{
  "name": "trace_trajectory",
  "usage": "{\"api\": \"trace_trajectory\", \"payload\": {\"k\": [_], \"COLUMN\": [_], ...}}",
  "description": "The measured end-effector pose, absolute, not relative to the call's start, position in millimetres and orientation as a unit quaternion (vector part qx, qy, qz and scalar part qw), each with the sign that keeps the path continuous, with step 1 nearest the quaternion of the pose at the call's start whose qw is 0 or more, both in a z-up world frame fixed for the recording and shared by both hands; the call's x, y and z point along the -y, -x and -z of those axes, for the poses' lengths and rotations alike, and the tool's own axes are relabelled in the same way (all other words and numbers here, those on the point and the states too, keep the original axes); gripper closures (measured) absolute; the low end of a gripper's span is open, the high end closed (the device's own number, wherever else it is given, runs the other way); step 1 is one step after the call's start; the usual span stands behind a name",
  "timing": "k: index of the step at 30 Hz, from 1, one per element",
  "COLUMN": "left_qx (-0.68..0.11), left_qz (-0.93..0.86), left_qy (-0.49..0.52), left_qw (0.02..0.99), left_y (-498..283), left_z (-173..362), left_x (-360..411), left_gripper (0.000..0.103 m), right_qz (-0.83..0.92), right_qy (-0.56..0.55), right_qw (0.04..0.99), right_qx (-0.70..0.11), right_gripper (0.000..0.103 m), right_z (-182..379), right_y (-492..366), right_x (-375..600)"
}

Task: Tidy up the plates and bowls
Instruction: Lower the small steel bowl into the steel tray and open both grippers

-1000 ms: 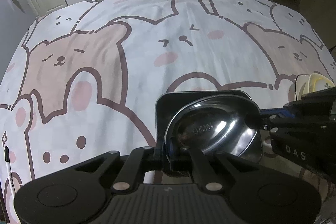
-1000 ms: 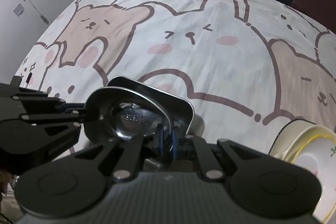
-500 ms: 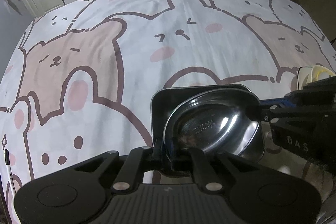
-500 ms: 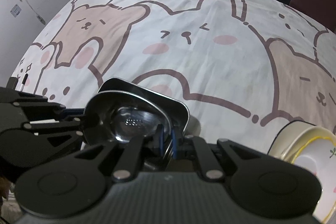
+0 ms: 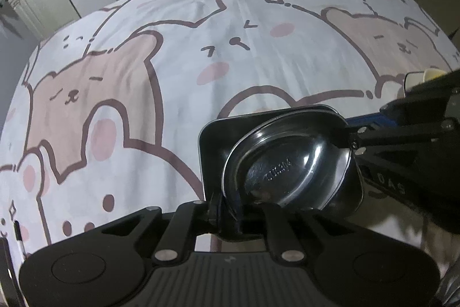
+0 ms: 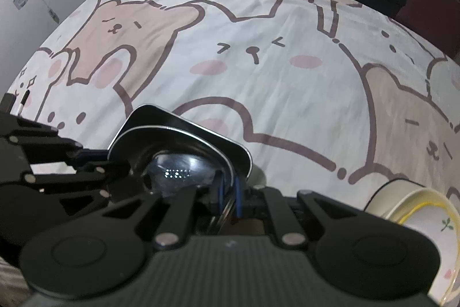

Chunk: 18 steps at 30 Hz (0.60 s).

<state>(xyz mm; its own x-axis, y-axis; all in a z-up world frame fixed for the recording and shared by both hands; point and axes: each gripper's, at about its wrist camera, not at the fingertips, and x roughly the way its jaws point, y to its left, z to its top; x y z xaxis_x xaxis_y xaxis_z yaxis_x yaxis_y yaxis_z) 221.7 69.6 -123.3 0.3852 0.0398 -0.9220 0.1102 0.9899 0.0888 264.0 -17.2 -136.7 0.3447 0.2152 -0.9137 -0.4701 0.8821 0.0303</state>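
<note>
The left gripper is clamped narrowly on the near rim of a round steel bowl, its blue-padded fingers pressed to either side of the thin edge. The right gripper pinches the same bowl at another point on its rim, fingers drawn close together around the metal. In the left wrist view the right gripper's black linkage reaches in from the right and meets the bowl's far edge; in the right wrist view the left gripper's linkage comes in from the left. The bowl sits tilted inside a dark square tray with rounded corners, which lies on the cartoon bear tablecloth. A stack of cream bowls with yellow rims stands near the right gripper, just beside it. A small pen lies at the cloth's far left edge
</note>
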Motion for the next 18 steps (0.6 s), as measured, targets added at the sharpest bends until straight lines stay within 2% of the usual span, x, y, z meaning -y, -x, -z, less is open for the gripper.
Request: {"api": "trace_trajectory", "payload": {"k": [9,18], "left_qx": [-0.549,-0.543], "left_qz": [0.027,0.025], "left_qy": [-0.112,-0.147], "left_qw": [0.828,0.827], "left_y": [-219,-216], "left_z": [124,123], "left_x": [-62,-55], "left_gripper": [0.089,0.088], "right_qz": [-0.210,-0.207], "right_qy": [0.166,0.176], "right_qw": [0.814,0.815], "right_qx": [-0.516,-0.511], "right_gripper": [0.091,0.080], "right_z": [138,137], "right_y": [-258,-258], "right_x": [10,10]}}
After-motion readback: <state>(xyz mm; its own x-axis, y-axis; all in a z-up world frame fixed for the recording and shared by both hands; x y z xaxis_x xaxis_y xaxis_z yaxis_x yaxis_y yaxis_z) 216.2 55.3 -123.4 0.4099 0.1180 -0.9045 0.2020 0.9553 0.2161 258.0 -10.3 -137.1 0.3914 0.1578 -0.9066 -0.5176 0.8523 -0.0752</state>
